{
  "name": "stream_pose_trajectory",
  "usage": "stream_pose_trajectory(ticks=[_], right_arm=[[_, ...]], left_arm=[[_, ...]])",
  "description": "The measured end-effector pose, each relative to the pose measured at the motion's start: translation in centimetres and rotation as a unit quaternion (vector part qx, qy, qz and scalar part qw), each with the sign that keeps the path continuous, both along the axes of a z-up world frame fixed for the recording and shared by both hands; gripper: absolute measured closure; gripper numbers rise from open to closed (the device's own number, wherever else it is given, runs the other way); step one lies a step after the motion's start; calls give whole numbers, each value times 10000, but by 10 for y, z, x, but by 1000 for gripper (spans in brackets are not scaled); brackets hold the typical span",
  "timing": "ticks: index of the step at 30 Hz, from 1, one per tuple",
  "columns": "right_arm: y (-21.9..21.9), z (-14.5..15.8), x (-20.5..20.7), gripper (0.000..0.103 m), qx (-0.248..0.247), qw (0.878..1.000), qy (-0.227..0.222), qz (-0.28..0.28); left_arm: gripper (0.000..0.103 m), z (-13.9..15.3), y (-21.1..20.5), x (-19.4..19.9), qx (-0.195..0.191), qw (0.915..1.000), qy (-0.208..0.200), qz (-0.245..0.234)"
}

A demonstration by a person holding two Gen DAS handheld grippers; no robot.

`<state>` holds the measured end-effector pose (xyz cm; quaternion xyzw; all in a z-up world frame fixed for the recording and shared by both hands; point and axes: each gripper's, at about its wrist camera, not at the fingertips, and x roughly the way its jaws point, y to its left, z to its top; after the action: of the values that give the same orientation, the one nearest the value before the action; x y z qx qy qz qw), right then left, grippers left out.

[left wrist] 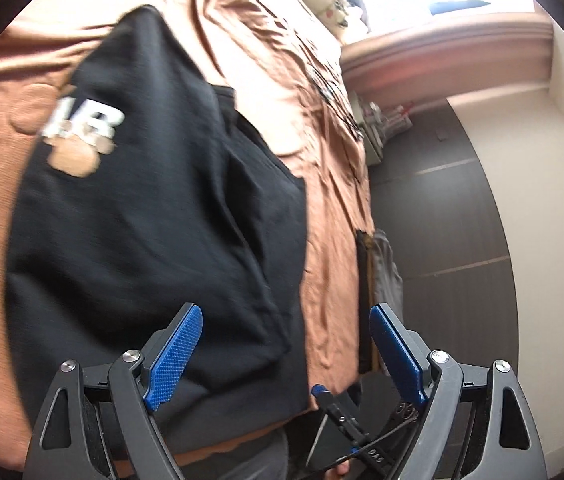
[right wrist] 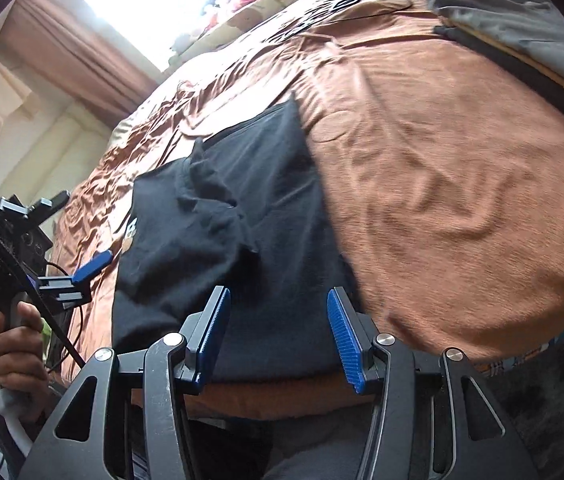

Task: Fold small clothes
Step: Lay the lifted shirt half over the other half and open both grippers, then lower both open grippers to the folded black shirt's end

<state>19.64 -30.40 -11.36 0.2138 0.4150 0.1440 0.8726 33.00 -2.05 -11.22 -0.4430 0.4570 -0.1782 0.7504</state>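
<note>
The bed [right wrist: 461, 184], under its rust-brown cover, fills most of both views. On it, centre of the right wrist frame, the black garment [right wrist: 234, 240] lies partly folded, a rumpled flap doubled over its middle. The left tongs [left wrist: 285, 312] gape wide with nothing between them; the right tongs [right wrist: 278, 300] stand half open over the near hem, pads clear of cloth. To do this well, I'd pinch one layer only at each near corner — then lift evenly.
</note>
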Motion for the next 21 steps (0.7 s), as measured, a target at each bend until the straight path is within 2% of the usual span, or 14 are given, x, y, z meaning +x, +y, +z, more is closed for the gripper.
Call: stream_pose_trajectory(ticks=[4, 7, 11, 13, 14, 16, 18, 19, 20, 21], right_arm=[[8, -14, 25, 54, 312, 9993, 201, 99], [11, -28, 46, 54, 558, 9974, 421, 183], [20, -37, 63, 55, 781, 9955, 487, 241], [25, -39, 71, 56, 801, 9953, 488, 255], [28, -41, 75, 61, 807, 9951, 508, 255], [35, -44, 85, 67, 823, 9946, 558, 287], [40, -46, 94, 75, 777, 9949, 582, 274], [42, -46, 98, 85, 741, 9952, 591, 263], [44, -46, 101, 100, 653, 9959, 587, 238], [46, -43, 102, 102, 558, 9967, 540, 238]], left_arm=[[16, -5, 20, -5, 47, 9999, 36, 162], [17, -9, 35, -12, 205, 9993, 77, 301], [18, -17, 58, -24, 437, 9976, 195, 491], [25, -25, 66, -29, 512, 9964, 318, 600], [28, -30, 71, -31, 535, 9956, 406, 649], [39, -38, 78, -36, 586, 9940, 569, 728], [43, -43, 82, -41, 700, 9924, 678, 757], [45, -45, 83, -43, 766, 9915, 727, 757], [47, -48, 85, -45, 810, 9909, 776, 749], [51, -51, 84, -47, 866, 9899, 854, 726]])
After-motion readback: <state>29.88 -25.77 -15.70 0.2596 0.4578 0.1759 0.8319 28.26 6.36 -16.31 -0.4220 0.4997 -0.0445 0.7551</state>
